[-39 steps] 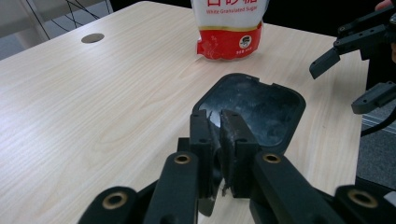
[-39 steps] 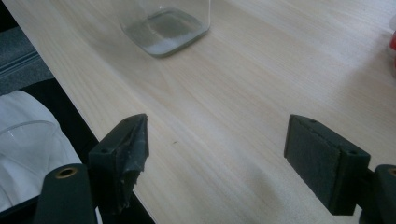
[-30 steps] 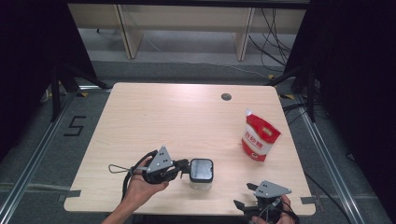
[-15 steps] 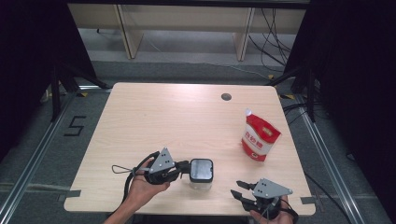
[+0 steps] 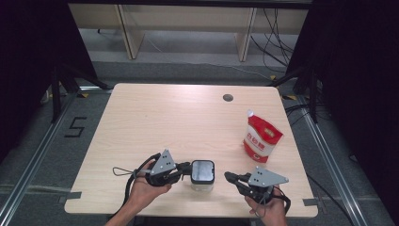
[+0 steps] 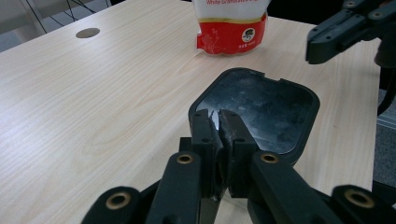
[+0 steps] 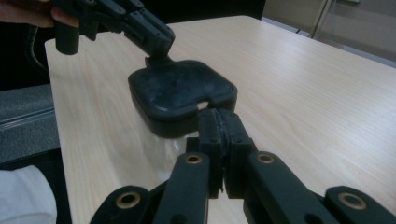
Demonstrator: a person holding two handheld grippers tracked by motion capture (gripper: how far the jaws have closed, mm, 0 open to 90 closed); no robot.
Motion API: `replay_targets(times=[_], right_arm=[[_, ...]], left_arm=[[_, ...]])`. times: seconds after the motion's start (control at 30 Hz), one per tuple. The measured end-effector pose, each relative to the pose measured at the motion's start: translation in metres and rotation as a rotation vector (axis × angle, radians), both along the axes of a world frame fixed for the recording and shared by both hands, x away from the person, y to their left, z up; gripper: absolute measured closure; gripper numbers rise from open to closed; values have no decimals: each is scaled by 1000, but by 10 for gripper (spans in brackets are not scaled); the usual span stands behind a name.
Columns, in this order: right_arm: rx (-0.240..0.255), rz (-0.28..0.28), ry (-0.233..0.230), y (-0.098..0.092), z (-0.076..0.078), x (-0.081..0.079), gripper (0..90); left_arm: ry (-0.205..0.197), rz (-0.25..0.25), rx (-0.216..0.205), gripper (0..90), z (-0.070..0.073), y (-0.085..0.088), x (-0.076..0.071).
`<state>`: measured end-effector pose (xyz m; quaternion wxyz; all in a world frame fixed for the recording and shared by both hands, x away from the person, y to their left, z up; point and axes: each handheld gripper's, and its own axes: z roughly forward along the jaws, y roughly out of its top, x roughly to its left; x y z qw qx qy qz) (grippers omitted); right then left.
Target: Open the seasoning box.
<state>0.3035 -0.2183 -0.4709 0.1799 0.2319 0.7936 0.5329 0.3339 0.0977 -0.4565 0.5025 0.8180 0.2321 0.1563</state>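
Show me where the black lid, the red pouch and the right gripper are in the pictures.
black lid (image 5: 203, 170), high view, middle of its top.
red pouch (image 5: 261, 140), high view, its red front.
right gripper (image 5: 227, 175), high view, tips of its shut jaws.

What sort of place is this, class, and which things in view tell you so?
Probably a lab or recording set-up, not a home: a bare table ringed by black curtains, loose cables on the floor, and a taped number 5 beside a floor rail.

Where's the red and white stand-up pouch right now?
High view: the red and white stand-up pouch stands near the table's right edge, below the round cable hole, beyond the right tool.
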Motion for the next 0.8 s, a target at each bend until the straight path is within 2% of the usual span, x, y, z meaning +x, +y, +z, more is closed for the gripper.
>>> replay_targets(times=[0.03, 0.17, 0.23, 0.3, 0.43, 0.5, 0.57, 0.6, 0.67, 0.7, 0.8], right_arm=[[-17, 19, -12, 2, 0, 7, 897], [8, 27, 3, 8, -2, 14, 897], [35, 42, 5, 12, -2, 21, 897], [41, 56, 5, 14, -2, 26, 897], [62, 69, 21, 19, -4, 30, 897], [44, 85, 13, 20, -4, 31, 897], [37, 90, 29, 21, -5, 31, 897], [54, 90, 51, 22, -6, 31, 897], [49, 88, 52, 21, -6, 31, 896], [61, 107, 30, 22, -8, 34, 896], [43, 99, 30, 23, -7, 34, 897]], left_arm=[[2, 1, 1, 841, 0, 0, 0], [9, 7, 0, 844, 0, 0, -1], [2, 15, 2, 842, 1, 1, -1], [-4, 16, -1, 843, 0, 1, -1], [-9, 15, 3, 842, 0, 2, -1], [-7, 17, 2, 842, 0, 2, -1], [-3, 20, -1, 842, 0, 2, -1], [-4, 19, 0, 841, 0, 2, -1], [-9, 14, 2, 841, 0, 2, -1], [-9, 13, 1, 841, 0, 3, -1], [-5, 18, 0, 841, 0, 2, -1]])
